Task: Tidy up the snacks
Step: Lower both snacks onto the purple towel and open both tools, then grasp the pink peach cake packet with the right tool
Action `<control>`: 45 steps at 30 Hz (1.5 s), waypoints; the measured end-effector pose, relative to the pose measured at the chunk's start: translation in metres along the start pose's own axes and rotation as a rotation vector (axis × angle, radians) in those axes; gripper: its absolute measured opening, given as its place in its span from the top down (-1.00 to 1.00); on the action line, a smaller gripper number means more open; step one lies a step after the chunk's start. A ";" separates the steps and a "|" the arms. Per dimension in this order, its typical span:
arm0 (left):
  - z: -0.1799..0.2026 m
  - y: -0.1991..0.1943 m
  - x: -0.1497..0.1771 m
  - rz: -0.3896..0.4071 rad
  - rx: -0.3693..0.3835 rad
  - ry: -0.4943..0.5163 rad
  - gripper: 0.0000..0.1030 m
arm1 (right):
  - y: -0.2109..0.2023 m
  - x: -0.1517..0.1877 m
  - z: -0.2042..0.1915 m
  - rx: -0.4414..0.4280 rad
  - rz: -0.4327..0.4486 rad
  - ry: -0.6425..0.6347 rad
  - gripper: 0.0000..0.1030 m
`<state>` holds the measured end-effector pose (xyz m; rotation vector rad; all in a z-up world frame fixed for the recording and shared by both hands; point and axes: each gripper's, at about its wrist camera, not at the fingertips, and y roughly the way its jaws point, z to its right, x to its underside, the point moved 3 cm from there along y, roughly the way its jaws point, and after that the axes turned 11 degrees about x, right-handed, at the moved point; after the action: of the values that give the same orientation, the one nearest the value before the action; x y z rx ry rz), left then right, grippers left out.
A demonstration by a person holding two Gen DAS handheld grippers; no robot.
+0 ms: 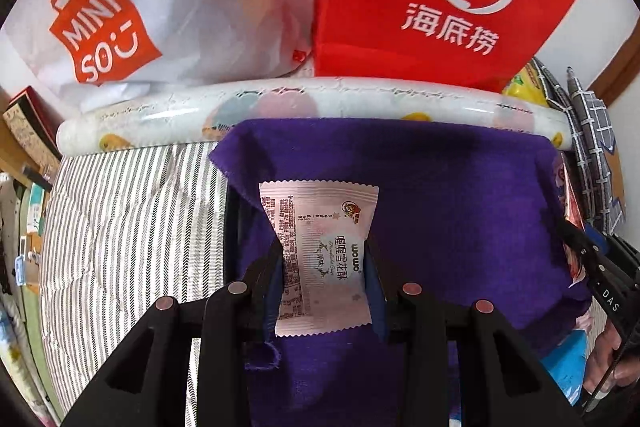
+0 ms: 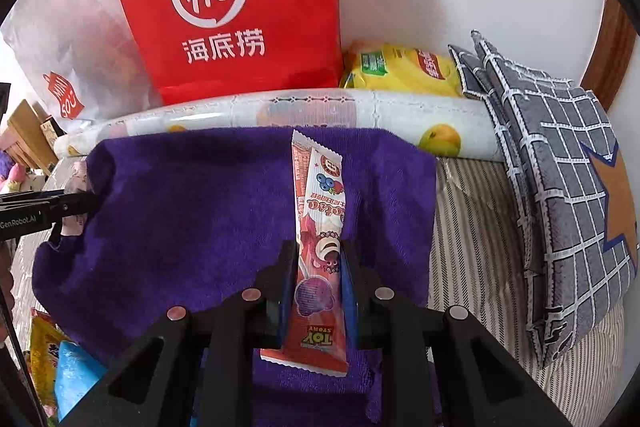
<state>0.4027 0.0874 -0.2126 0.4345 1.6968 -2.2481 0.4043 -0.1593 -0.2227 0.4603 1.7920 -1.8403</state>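
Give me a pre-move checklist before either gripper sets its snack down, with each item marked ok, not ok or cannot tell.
1. Left gripper shut on the pink snowflake-crisp packet: ok, fingers press both sides.
2. Right gripper shut on the Toy Story lollipop packet: ok, held upright between the fingers.
3. Purple towel lies under both packets: ok.
4. Gap between the two grippers: ok, the left one sits at the towel's far edge in the right wrist view.
5. Red Haidilao bag open to take snacks: cannot tell, its top is out of view.
6. Either packet touching the towel: cannot tell.
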 end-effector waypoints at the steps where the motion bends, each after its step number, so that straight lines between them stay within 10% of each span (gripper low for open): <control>1: -0.001 0.001 0.000 -0.003 -0.002 -0.004 0.30 | 0.002 0.000 0.001 0.000 -0.005 0.004 0.60; 14: -0.001 0.014 0.001 -0.035 0.000 -0.007 0.28 | -0.001 0.001 0.006 -0.038 -0.010 0.024 0.40; 21: 0.005 -0.001 -0.002 -0.008 -0.011 0.014 -0.11 | -0.038 -0.006 0.018 -0.008 0.091 0.083 -0.33; 31: 0.011 -0.049 0.017 0.047 0.018 0.010 -0.14 | -0.079 0.043 0.043 0.108 0.079 0.071 -0.29; 45: -0.003 -0.089 0.088 0.035 0.024 -0.024 -0.14 | -0.052 0.098 0.038 -0.095 -0.055 0.127 0.18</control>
<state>0.2863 0.1093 -0.1714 0.4373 1.6393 -2.2418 0.2994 -0.2109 -0.2352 0.5067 1.9857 -1.7888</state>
